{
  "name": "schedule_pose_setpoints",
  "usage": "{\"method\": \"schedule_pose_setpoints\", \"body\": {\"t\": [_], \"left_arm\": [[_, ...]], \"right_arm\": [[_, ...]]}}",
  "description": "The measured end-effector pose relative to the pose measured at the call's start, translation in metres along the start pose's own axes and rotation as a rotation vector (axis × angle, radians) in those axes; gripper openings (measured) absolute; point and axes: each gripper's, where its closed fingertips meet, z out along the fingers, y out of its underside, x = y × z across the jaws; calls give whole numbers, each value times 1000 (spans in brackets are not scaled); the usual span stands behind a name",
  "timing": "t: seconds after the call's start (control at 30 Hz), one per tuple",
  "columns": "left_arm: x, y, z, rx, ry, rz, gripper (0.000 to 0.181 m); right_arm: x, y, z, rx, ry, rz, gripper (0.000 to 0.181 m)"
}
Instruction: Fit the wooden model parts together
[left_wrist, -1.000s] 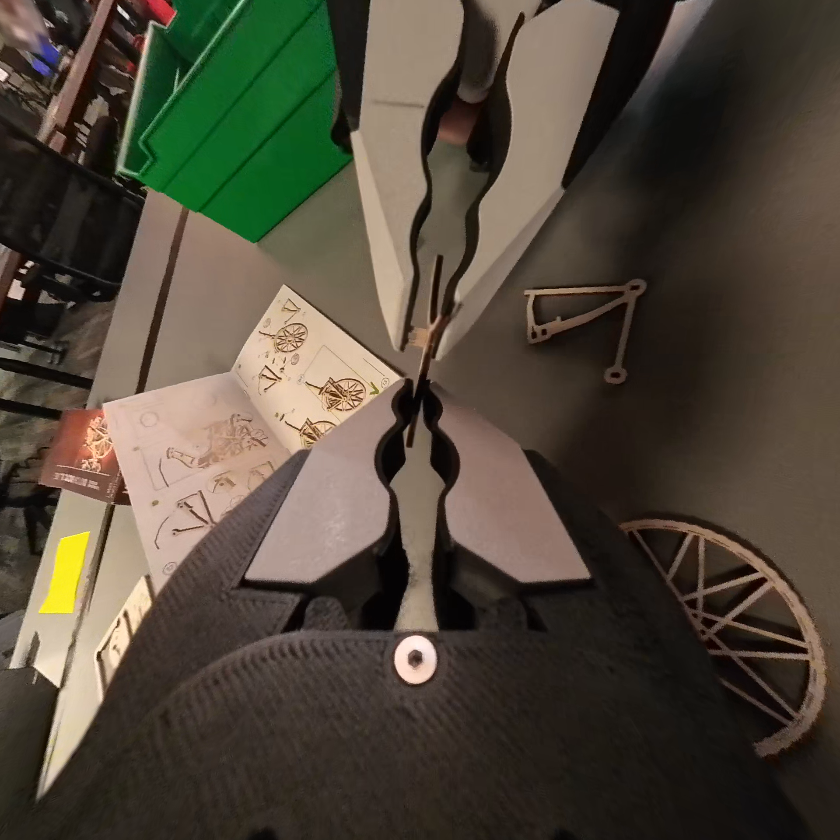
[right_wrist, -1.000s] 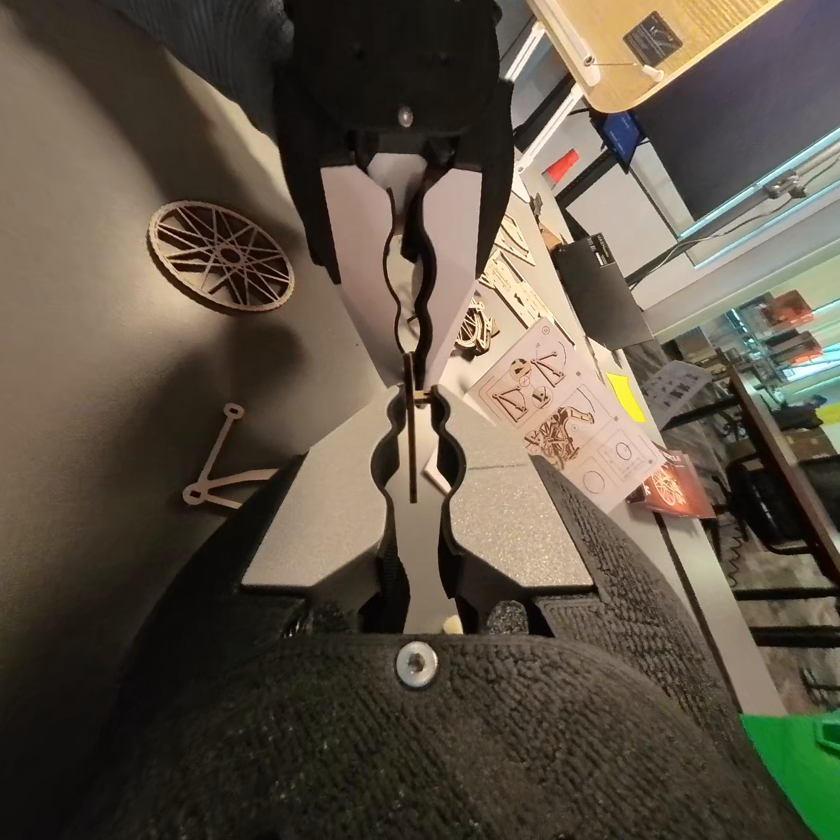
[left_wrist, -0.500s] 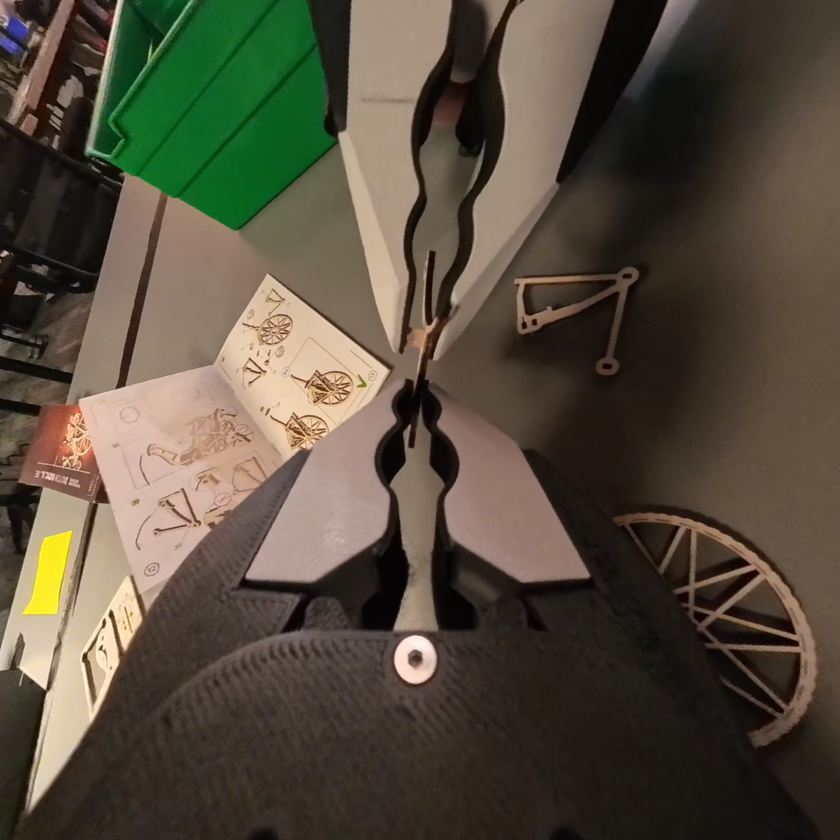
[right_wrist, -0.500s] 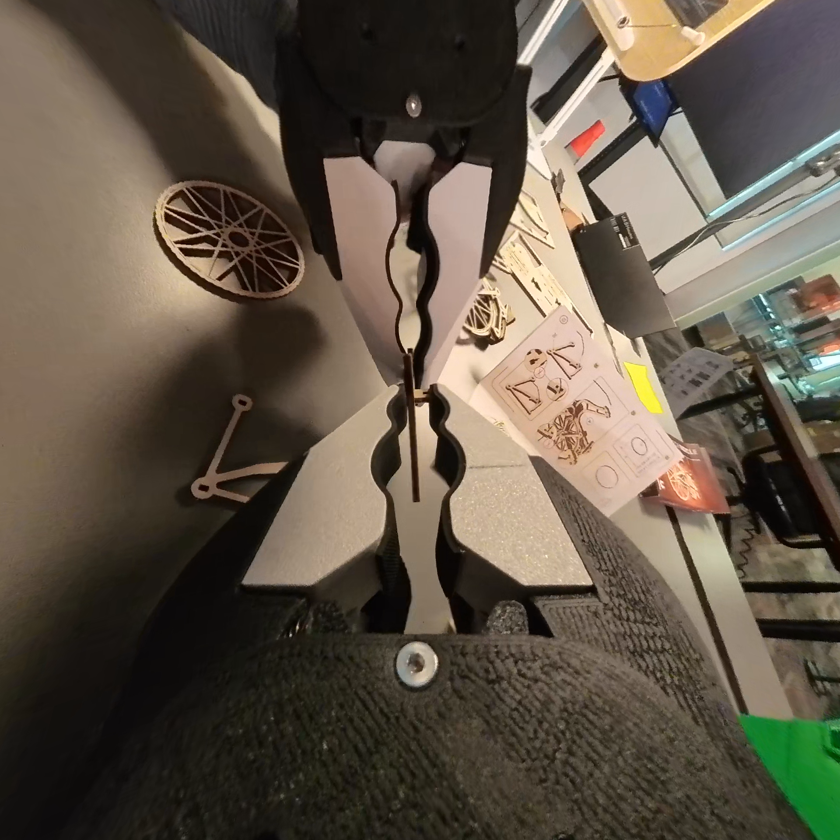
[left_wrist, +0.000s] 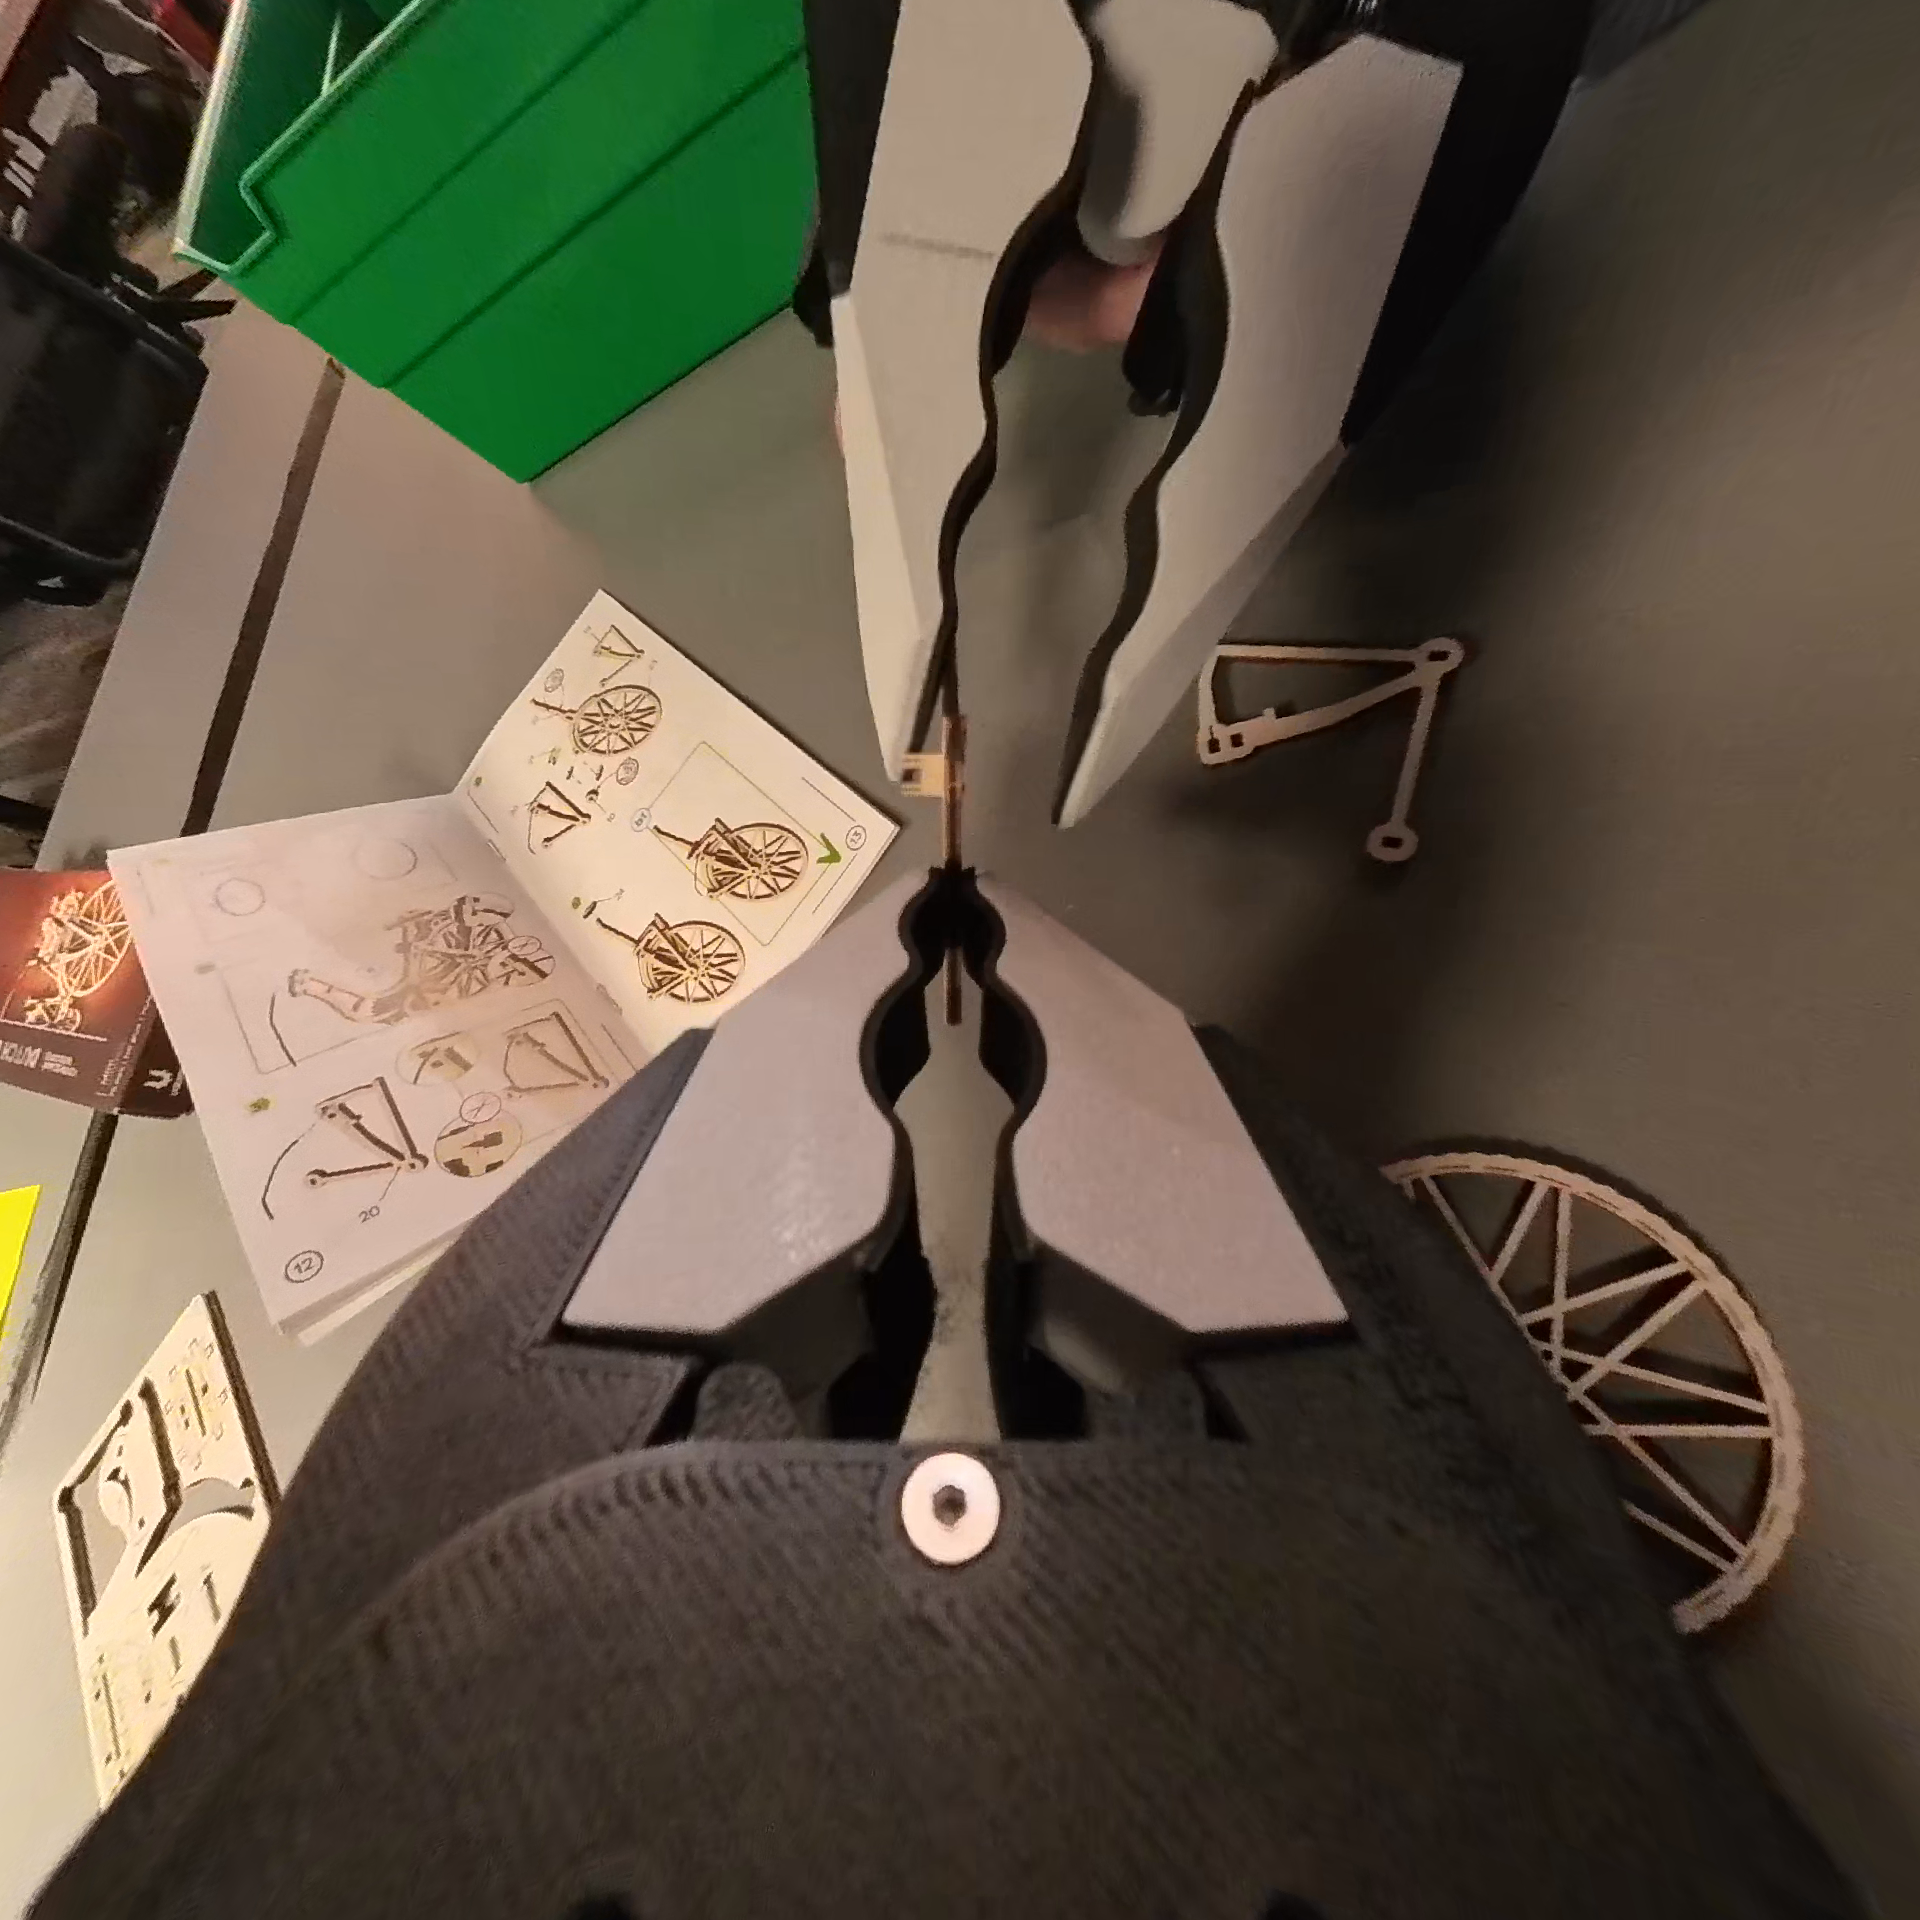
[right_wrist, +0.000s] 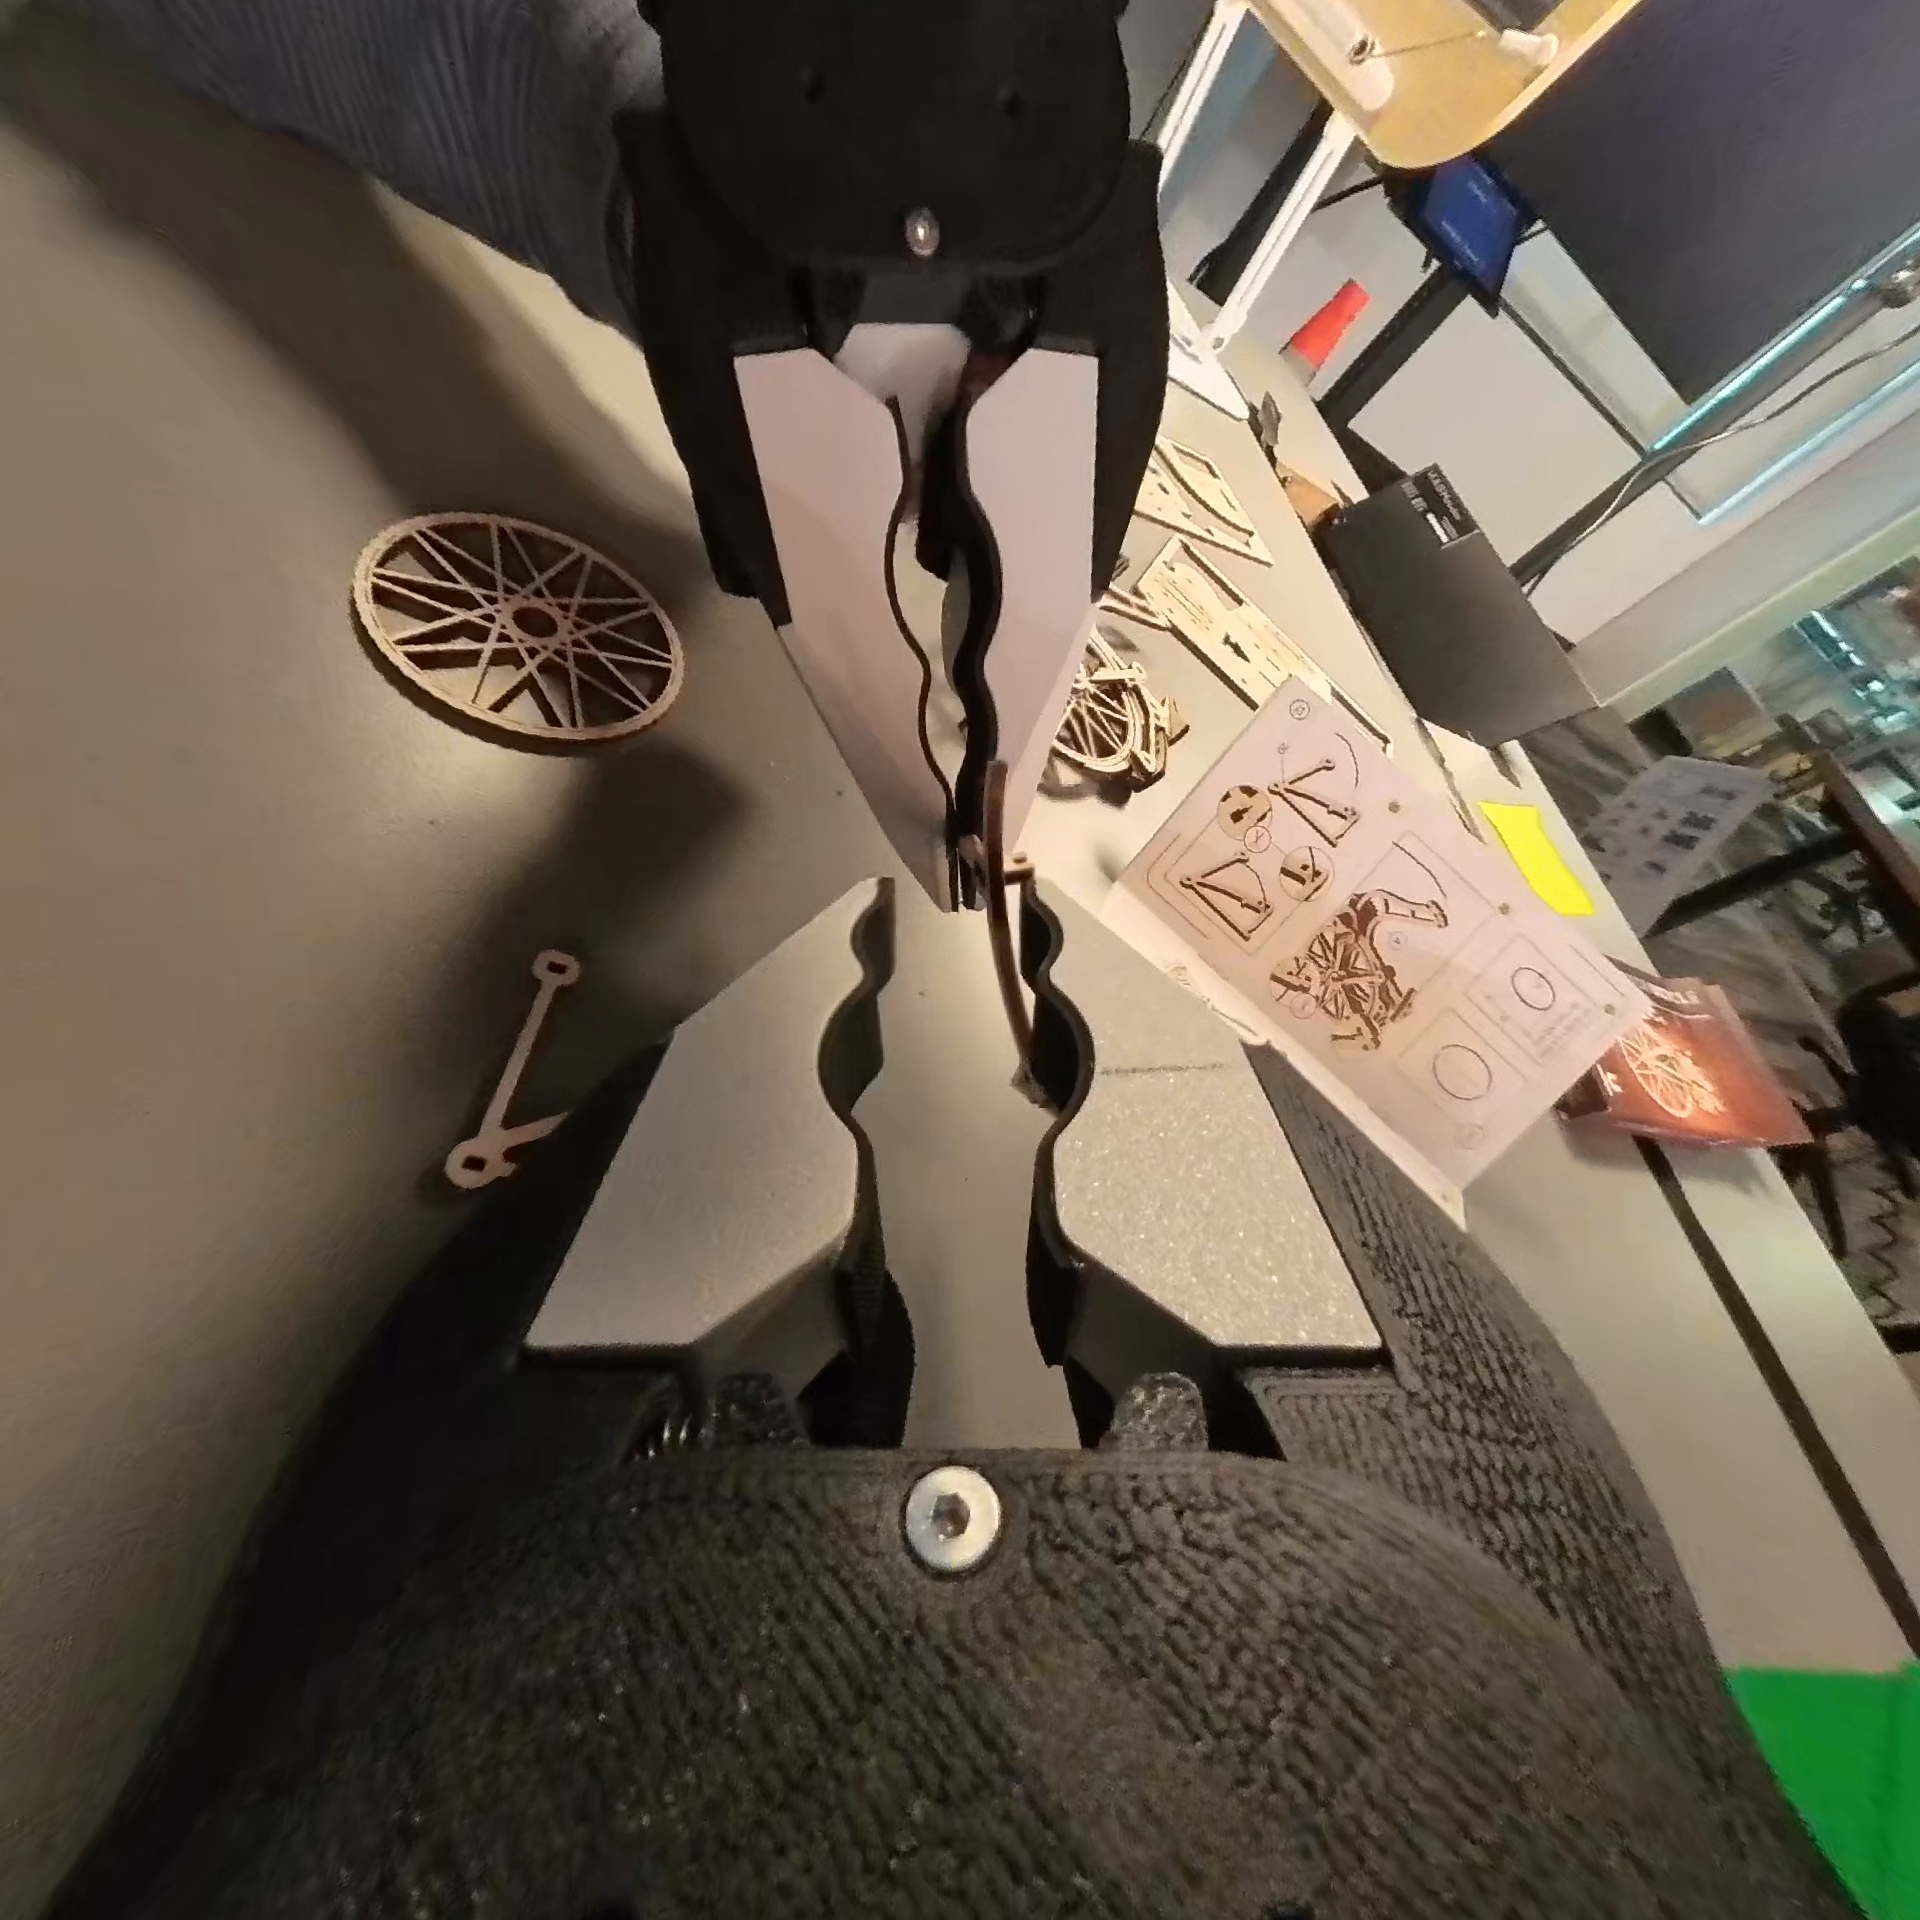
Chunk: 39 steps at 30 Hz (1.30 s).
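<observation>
My left gripper (left_wrist: 951, 878) is shut on a thin wooden strip (left_wrist: 951, 800) that stands edge-on and carries a small cross tab near its far end. My right gripper (right_wrist: 954, 899) faces it tip to tip with its jaws apart. In the right wrist view the curved strip (right_wrist: 1004, 935) runs along the inside of the right-hand finger (right_wrist: 1049, 997), which touches it or nearly does. A spoked wooden wheel (left_wrist: 1621, 1371) and a triangular wooden frame part (left_wrist: 1340, 707) lie flat on the grey table.
An open instruction booklet (left_wrist: 436, 987) lies left of the grippers, with a green bin (left_wrist: 520, 208) behind it. Punched part sheets (left_wrist: 156, 1507) and a dark card (left_wrist: 62, 997) lie near the table edge. A partly built wooden model (right_wrist: 1112, 717) sits behind the left gripper. My two grippers' fingertips are within a few centimetres of each other. Between my right fingertips and the spoked wooden wheel (left_wrist: 1621, 1371) there is roughly 11 cm. The right camera catches it too, in the right wrist view (right_wrist: 461, 609).
My right gripper has opened and let go of the wooden strip. My left gripper stays shut on it. Both grippers have barely shifted.
</observation>
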Motion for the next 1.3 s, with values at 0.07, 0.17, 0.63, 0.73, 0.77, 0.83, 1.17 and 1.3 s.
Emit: {"method": "schedule_pose_setpoints", "body": {"t": [0.07, 0.17, 0.63, 0.73, 0.77, 0.83, 1.17, 1.3], "left_arm": [[0, 1, 1, -8, 6, -5, 1], [3, 1, 1, -9, 28, -8, 1], [9, 5, 3, -25, 58, -15, 3], [9, 5, 2, -18, 68, -37, 3], [8, 3, 2, -12, 61, -35, 3], [2, -1, -1, 17, 14, -5, 3], [2, -10, -10, 55, -8, 98, 2], [-1, -6, -13, 53, -3, 91, 2]], "right_arm": [[1, 1, 1, -4, 7, 7, 21], [-1, -1, 4, 3, 6, 10, 22], [-5, 2, 5, -31, -17, -44, 6], [-4, 1, 4, -36, -11, -49, 6], [-3, 0, 4, -28, -1, -40, 6], [3, -5, 2, 6, 21, 0, 6], [6, -8, 0, 64, 34, 50, 20], [1, -12, -3, 96, -6, 47, 24]]}}
